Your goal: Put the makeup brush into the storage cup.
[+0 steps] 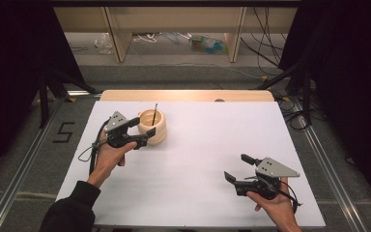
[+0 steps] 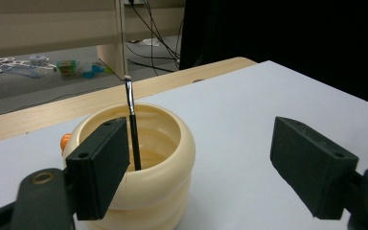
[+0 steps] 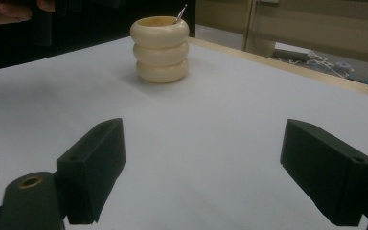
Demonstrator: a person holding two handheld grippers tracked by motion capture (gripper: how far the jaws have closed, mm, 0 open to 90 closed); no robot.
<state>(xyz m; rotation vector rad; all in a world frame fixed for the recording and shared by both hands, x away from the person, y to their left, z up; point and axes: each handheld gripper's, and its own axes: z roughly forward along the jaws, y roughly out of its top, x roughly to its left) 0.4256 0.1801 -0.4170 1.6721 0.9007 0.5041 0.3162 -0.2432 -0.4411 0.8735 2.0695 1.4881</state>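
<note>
Two grippers: one in each of my hands, both over the white table [image 1: 193,159]
Left gripper [image 1: 142,126]: held at about ten o'clock on the table, jaws spread wide apart and gripping nothing; in the high view one jaw lies at the far side of the holder and the other at its near side, so the holder's left edge sits between them
Left gripper view [image 2: 199,163]: my left-hand jaw overlaps the front of the holder's rim, my right-hand jaw stands over bare table well to the side; whether either jaw touches the holder I cannot tell
Right gripper [image 1: 236,168]: at about five o'clock on the table, jaws wide apart and empty, pointing toward nine o'clock
Right gripper view [image 3: 203,172]: bare white surface between my jaws, the holder far ahead at eleven o'clock
Ribbed cream holder [image 1: 153,126]: stands upright at ten o'clock on the table, three stacked rounded rings, open at the top
Slim black brush [image 1: 154,112]: stands inside the holder, leaning a little, its handle rising above the rim, metal ferrule and small pale tip on top
Orange piece [image 2: 65,141]: small, peeks out behind the holder's left side in the left gripper view; what it is I cannot tell
Floor beyond the table: cables and small clutter
</note>
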